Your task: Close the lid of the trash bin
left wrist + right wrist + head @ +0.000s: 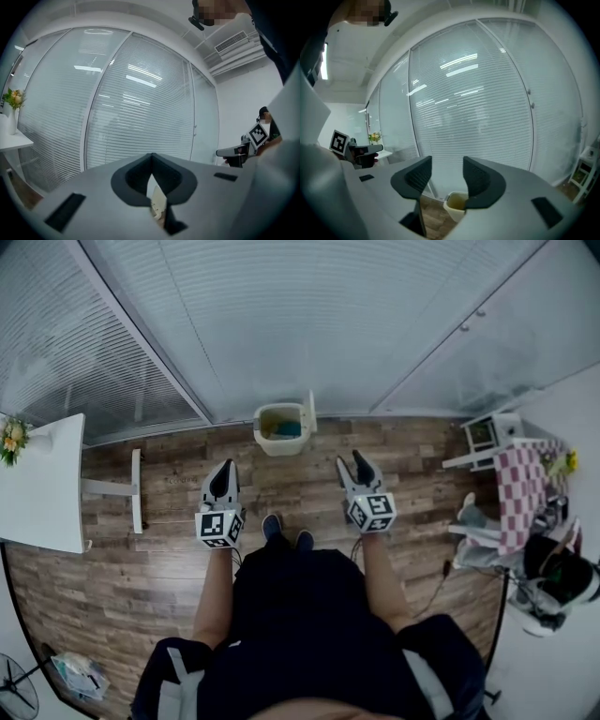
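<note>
A cream trash bin point(279, 429) stands on the wood floor against the blinds, straight ahead of me. Its lid point(310, 411) stands upright at the bin's right side, and something blue and yellow lies inside. My left gripper point(225, 470) hangs short of the bin, to its left, with its jaws shut and empty point(151, 157). A sliver of the bin point(157, 202) shows beneath them. My right gripper point(352, 462) is level with it on the bin's right, open point(447, 161) with nothing between its fingers. The bin point(456, 203) sits low between those jaws, well beyond them.
A white table point(42, 486) with flowers point(12, 440) is at the left, a white rack point(135, 489) beside it. A small white shelf point(487, 435) and a checked cloth point(520, 486) stand at the right. My shoes point(286, 531) are on the floor between the grippers.
</note>
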The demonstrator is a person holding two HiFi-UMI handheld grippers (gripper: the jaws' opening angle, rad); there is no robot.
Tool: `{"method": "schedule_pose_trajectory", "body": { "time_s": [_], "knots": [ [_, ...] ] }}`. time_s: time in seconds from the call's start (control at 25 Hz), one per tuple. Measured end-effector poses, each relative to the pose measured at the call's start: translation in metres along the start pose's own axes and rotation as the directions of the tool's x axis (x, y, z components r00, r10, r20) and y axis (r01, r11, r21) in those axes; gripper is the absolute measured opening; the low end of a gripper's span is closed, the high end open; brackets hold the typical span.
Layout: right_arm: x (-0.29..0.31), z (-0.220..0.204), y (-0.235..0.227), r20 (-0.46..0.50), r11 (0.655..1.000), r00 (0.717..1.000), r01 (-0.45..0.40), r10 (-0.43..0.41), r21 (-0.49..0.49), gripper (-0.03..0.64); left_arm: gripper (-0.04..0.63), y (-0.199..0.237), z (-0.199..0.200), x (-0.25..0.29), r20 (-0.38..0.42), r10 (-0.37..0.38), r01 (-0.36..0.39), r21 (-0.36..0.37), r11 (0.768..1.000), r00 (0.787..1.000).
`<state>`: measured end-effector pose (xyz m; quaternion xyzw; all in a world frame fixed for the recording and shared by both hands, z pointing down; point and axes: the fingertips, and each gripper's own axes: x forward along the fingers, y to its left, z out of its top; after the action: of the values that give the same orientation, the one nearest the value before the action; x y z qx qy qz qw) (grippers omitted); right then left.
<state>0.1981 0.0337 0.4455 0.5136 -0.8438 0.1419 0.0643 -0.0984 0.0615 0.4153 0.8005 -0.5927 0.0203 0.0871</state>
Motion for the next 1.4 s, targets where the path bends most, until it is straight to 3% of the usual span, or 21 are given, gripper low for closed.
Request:
{"method": "schedule_pose_trajectory", "body": {
  "time_s": [0.04, 0.08, 0.32, 0.56, 0.88, 1.4],
  "knots": [
    [0.004, -0.008, 0.002, -0.036, 1.0, 0.999, -0.006, 0.007, 0.023, 0.225, 0.006, 0.001, -0.005, 0.001, -0.015, -0.002, 0.002, -0.007, 1.0, 1.0],
    [0.006, -0.016, 0.003, -0.067, 0.999, 0.998, -0.001, 0.004, 0.044, 0.241, 0.007, 0.001, -0.01, 0.001, -0.033, -0.005, 0.005, -0.014, 1.0, 0.999],
    [0.025, -0.037, 0.012, -0.118, 0.988, 0.993, 0.015, 0.003, 0.151, 0.284, 0.008, 0.018, -0.033, 0.004, -0.1, -0.023, 0.018, -0.049, 0.999, 0.995],
    [0.04, -0.048, 0.012, -0.155, 0.983, 0.987, 0.061, -0.035, 0.171, 0.298, 0.006, 0.038, -0.038, 0.008, -0.095, -0.039, 0.033, -0.065, 0.997, 0.995],
    [0.041, -0.068, 0.006, -0.231, 0.974, 0.971, 0.107, -0.06, 0.2, 0.304, 0.006, 0.03, -0.042, 0.012, -0.111, -0.086, 0.082, -0.044, 0.996, 0.99],
    [0.087, -0.085, -0.013, -0.3, 0.971, 0.954, 0.081, -0.01, 0.227, 0.313, 0.006, 0.042, -0.041, 0.038, -0.113, -0.019, 0.019, -0.01, 1.0, 0.993]
  ]
}}
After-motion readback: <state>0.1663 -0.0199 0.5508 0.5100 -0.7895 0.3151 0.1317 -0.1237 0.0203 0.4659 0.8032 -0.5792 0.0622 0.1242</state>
